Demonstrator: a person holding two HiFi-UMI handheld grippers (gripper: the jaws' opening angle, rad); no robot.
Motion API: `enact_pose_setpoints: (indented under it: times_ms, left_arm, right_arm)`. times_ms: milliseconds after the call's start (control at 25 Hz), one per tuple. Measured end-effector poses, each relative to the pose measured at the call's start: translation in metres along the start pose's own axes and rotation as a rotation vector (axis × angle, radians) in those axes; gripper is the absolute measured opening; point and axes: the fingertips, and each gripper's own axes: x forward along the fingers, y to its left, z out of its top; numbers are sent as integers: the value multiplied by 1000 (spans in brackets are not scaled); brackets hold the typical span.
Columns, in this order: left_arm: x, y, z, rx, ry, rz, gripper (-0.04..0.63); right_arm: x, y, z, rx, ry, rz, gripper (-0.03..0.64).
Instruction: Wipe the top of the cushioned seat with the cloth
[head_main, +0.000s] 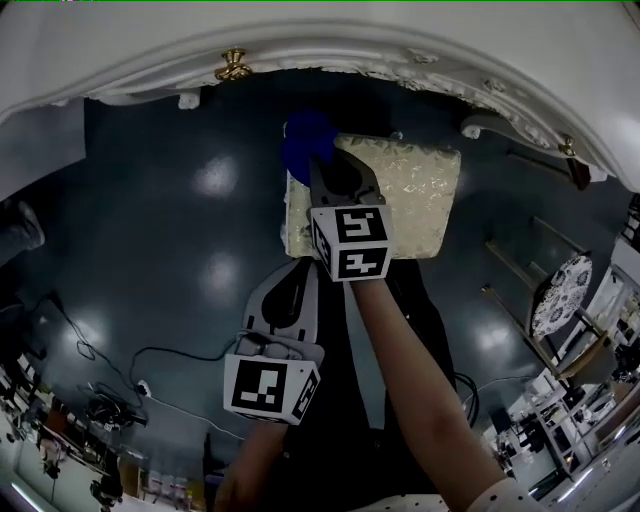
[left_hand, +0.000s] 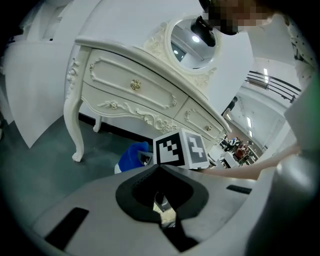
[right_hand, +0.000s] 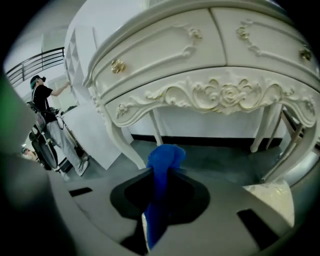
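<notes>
Head view: cushioned seat (head_main: 415, 195), gold-patterned, lies at frame centre-right on the dark floor (head_main: 180, 230), below the white dressing table (head_main: 330, 35) that spans the top edge.
Right gripper (head_main: 320, 160) reaches to the seat's upper-left corner; its jaws are clamped on the blue cloth (head_main: 307, 138), which bunches out past the tips at that corner; whether the cloth presses on the fabric cannot be told.
Right gripper view: cloth (right_hand: 162, 165) is pinched between the closed jaws and runs down through the gap; a seat corner (right_hand: 274, 197) shows at lower right.
Left gripper (head_main: 300, 275) sits at lower centre, off the seat's lower-left edge.
Left gripper view: tips meet, nothing held; cloth (left_hand: 131, 156) is visible just beyond.
</notes>
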Motion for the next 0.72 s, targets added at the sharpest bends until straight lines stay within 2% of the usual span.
enact_pose_setpoints:
  times_ms: [360, 560, 720]
  left_arm:
    - [41, -70, -3, 127, 68, -111, -3]
    - [53, -105, -9, 174, 93, -144, -3]
    - [59, -127, -16, 195, 105, -153, -3]
  right_arm:
    - [-90, -127, -8, 136, -104, -219, 60]
    - [-136, -185, -29, 183, -112, -314, 60]
    - [-162, -224, -60, 206, -75, -375, 60]
